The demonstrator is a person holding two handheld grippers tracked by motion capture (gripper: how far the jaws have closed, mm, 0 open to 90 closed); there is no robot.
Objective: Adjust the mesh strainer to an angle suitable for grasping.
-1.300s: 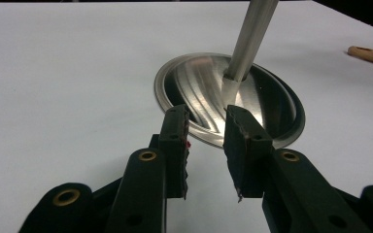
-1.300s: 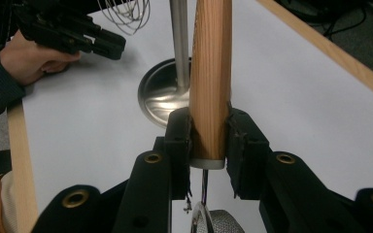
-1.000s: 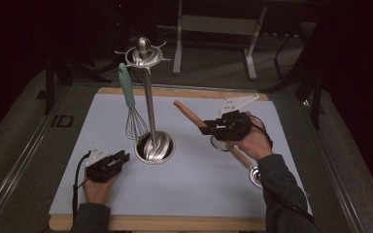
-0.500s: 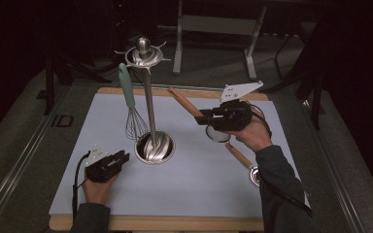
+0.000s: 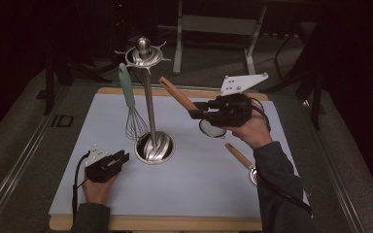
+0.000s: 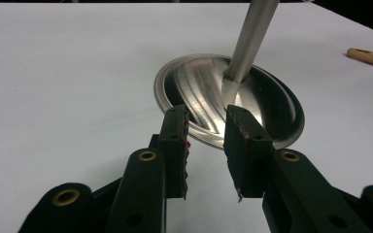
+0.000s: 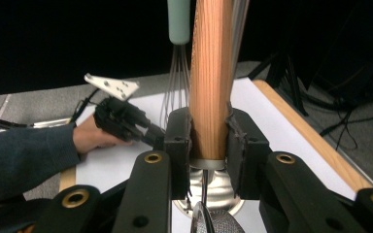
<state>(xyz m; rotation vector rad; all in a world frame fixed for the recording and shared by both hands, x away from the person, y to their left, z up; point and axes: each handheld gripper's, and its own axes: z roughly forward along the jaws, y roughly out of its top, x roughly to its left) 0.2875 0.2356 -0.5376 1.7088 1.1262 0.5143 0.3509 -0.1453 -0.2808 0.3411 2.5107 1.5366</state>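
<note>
Your right gripper (image 5: 193, 113) pinches the wooden handle of a small mesh strainer (image 5: 212, 128) and holds it in the air above the white mat (image 5: 199, 194), toward the mat's far right side. The handle's long axis slants up and away toward the far left, its free end pointing at the hook crown (image 5: 144, 54) of the steel utensil stand (image 5: 154, 145); the mesh bowl hangs low, under your hand. The crown lies just beyond the handle tip, higher and to its left. A mint-handled whisk (image 5: 130, 109) already hangs there. Your left gripper (image 5: 121, 158) rests on the mat beside the stand's base, jaws apart on nothing. Your right hand is nearer the crown. No readable writing shows.
</note>
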